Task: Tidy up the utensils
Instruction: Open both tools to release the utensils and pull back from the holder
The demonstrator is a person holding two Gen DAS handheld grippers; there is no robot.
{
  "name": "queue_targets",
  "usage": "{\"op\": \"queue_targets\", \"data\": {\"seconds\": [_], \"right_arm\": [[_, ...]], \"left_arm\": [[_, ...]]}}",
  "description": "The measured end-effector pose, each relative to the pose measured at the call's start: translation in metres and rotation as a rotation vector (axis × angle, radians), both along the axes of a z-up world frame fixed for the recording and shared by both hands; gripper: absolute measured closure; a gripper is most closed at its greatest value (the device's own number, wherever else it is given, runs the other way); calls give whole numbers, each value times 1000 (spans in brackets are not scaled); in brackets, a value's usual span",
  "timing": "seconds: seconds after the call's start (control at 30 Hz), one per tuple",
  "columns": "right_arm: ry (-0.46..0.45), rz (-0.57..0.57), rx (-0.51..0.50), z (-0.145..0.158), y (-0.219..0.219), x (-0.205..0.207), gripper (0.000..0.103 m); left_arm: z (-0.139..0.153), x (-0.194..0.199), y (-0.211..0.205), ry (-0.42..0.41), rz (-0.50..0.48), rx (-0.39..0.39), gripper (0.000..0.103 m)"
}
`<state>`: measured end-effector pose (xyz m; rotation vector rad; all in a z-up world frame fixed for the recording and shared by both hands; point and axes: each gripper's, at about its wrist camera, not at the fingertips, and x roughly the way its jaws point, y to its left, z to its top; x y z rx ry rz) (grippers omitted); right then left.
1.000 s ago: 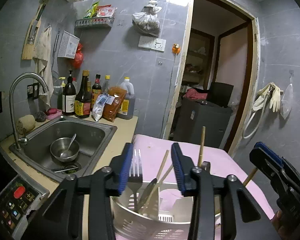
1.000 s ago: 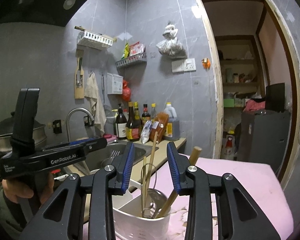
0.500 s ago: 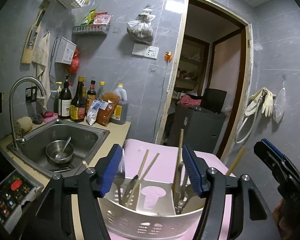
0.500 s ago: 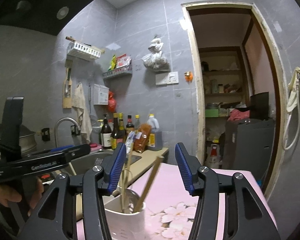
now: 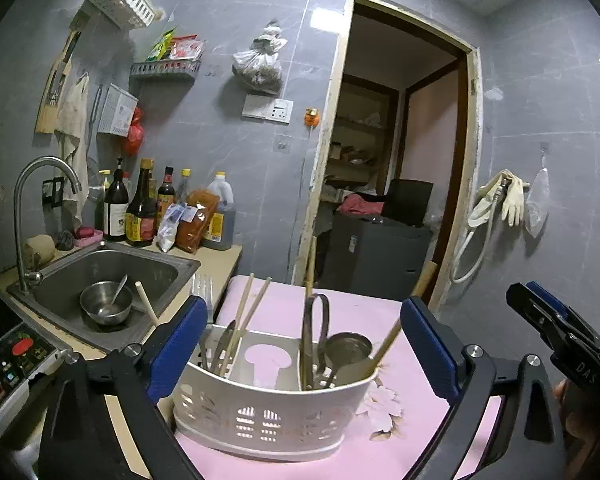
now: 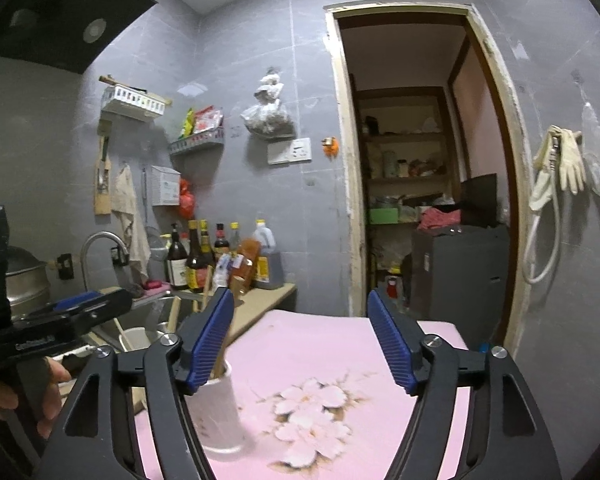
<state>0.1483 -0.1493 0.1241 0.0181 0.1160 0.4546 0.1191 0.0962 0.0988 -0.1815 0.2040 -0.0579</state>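
A white slotted utensil holder (image 5: 272, 412) stands on the pink flowered mat (image 5: 340, 312). It holds a fork (image 5: 201, 292), chopsticks (image 5: 249, 308), scissors (image 5: 314, 336), a ladle (image 5: 348, 350) and wooden utensils. My left gripper (image 5: 304, 348) is open and empty, its jaws to either side of the holder. My right gripper (image 6: 300, 340) is open and empty above the mat (image 6: 320, 396); the holder (image 6: 218, 412) sits behind its left finger. The right gripper shows in the left wrist view (image 5: 556, 332), the left in the right wrist view (image 6: 60, 316).
A steel sink (image 5: 100, 276) with a bowl and spoon (image 5: 106, 304) and a tap (image 5: 36, 216) is on the left. Sauce bottles (image 5: 140, 208) line the counter's back. A cooker panel (image 5: 12, 364) is at lower left. An open doorway (image 5: 384, 184) is behind.
Both grippers have opened wide and drawn back from the holder. The fork and wooden utensils now stand in the holder, free of the jaws.
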Motion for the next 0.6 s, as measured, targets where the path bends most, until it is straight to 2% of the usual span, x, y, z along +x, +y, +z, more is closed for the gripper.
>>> {"op": "queue_targets", "data": {"seconds": [0.23, 0.37, 0.5, 0.6], "right_arm": [[31, -52, -10, -6, -23, -15, 20], [48, -65, -18, -10, -31, -23, 12], [50, -85, -33, -14, -38, -35, 9], [63, -99, -33, -17, -43, -42, 0]], "left_arm": [[-7, -14, -12, 10, -17, 5, 3], [-13, -23, -22, 22, -29, 28, 2], [-21, -32, -32, 27, -47, 45, 2], [-26, -38, -39, 32, -56, 53, 2]]}}
